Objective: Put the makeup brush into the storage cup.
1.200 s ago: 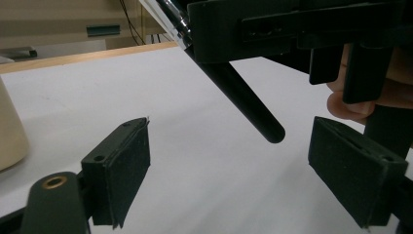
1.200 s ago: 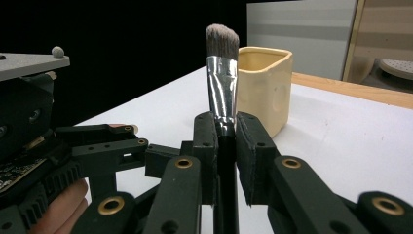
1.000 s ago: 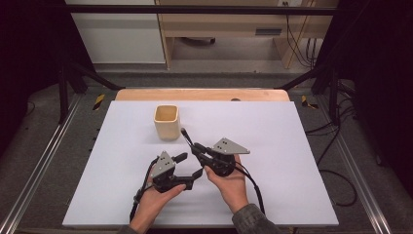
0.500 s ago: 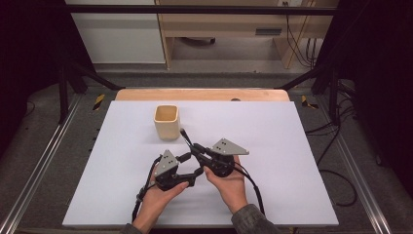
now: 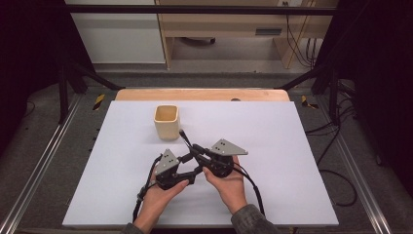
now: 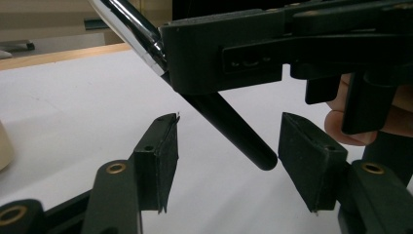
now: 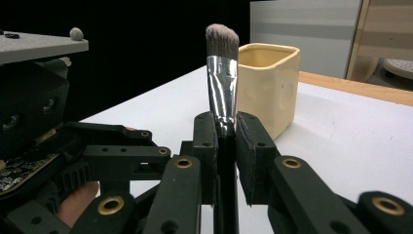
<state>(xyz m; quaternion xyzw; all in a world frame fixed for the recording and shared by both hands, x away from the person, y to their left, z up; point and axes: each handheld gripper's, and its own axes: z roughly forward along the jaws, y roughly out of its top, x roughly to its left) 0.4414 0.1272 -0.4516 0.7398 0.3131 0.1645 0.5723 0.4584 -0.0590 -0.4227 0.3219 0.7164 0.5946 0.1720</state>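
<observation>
1. Right gripper view: the right gripper (image 7: 226,134) is clamped on a makeup brush (image 7: 222,73), pads at the joint of metal collar and black handle, bristles upward.
2. The left gripper (image 6: 226,153) stands half open; its jaws have just been closing, the handle end between them, untouched.
3. The brush sits near the middle of the table (image 5: 292,141), held above it, just near of the cup (image 5: 166,121).
4. Judgement: light, stiff, slippery at the collar; bristles soft. Take the bare handle.
5. Open room lies right and near; edges are well apart.
</observation>
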